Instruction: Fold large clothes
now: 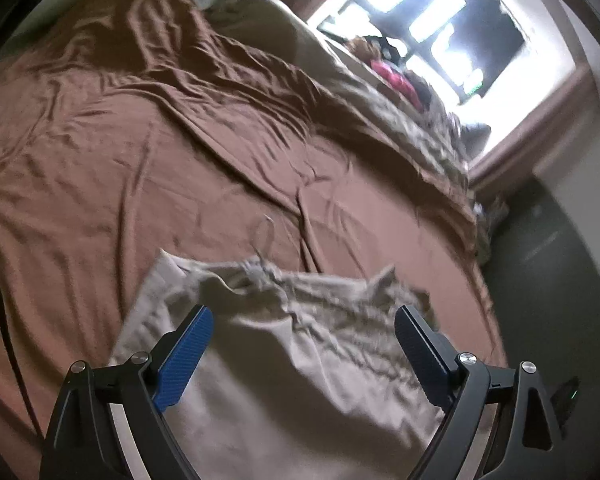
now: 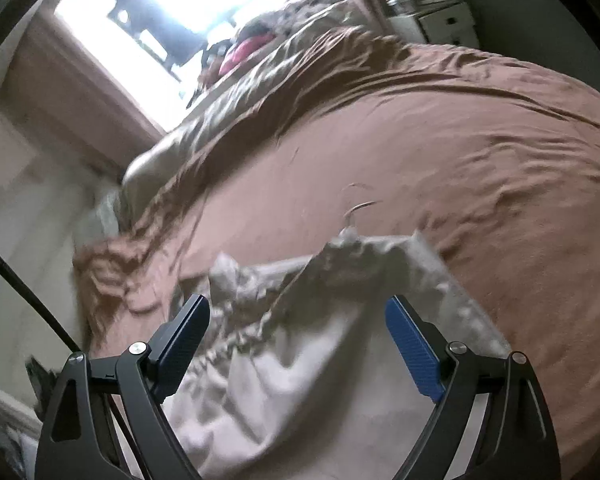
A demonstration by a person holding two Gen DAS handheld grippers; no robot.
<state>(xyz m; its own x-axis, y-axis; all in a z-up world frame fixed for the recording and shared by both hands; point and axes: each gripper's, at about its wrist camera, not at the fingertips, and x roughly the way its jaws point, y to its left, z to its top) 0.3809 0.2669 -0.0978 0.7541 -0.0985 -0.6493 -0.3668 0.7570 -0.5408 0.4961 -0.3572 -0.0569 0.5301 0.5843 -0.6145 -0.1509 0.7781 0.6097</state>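
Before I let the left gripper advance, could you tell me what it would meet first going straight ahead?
Most likely the pale garment: it lies on the brown sheet directly between and beyond the open left gripper. How far off it is remains unclear from this view.

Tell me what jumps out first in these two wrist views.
A crumpled pale garment lies on the brown bedsheet, right in front of both open grippers: the left gripper and the right gripper hold nothing. Behind the bed, a blown-out bright window dominates, with a red item in the pile below it.
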